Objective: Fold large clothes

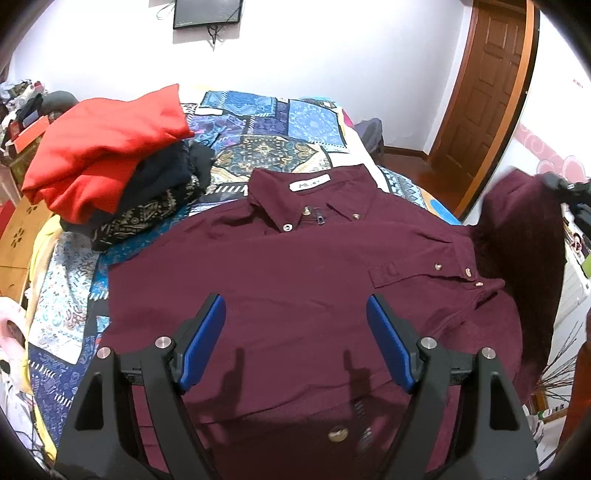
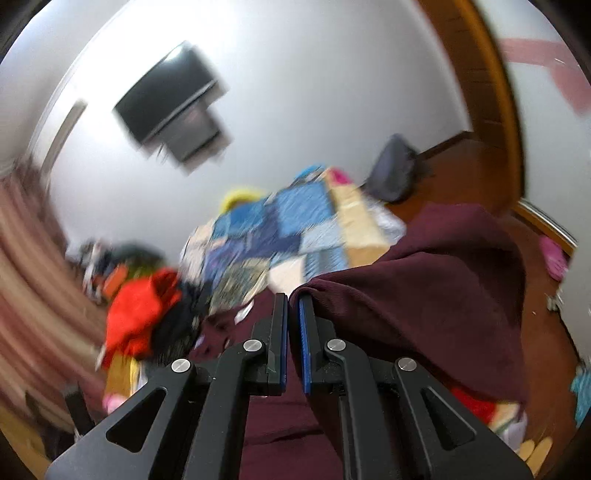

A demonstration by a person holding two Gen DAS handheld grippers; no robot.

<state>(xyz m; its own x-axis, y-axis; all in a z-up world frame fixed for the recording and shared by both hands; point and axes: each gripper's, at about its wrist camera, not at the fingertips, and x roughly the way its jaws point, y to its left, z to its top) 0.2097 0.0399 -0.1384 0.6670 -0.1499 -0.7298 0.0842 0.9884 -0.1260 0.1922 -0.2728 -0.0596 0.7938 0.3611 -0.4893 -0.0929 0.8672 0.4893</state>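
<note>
A dark maroon button-down shirt [image 1: 295,266] lies spread on the bed, collar at the far side with a white label. My left gripper [image 1: 295,317] is open and empty, hovering just above the shirt's middle. My right gripper [image 2: 293,306] is shut on the edge of the shirt's right sleeve [image 2: 413,288] and holds it lifted off the bed. That lifted sleeve [image 1: 524,251] also shows in the left wrist view, raised at the right with the right gripper's black body behind it. The right wrist view is blurred.
A patchwork blue quilt [image 1: 273,129] covers the bed. A pile of clothes, red garment [image 1: 99,151] on top of dark ones, sits at the bed's far left. A wooden door [image 1: 484,96] stands at the right. A wall screen [image 1: 207,13] hangs behind.
</note>
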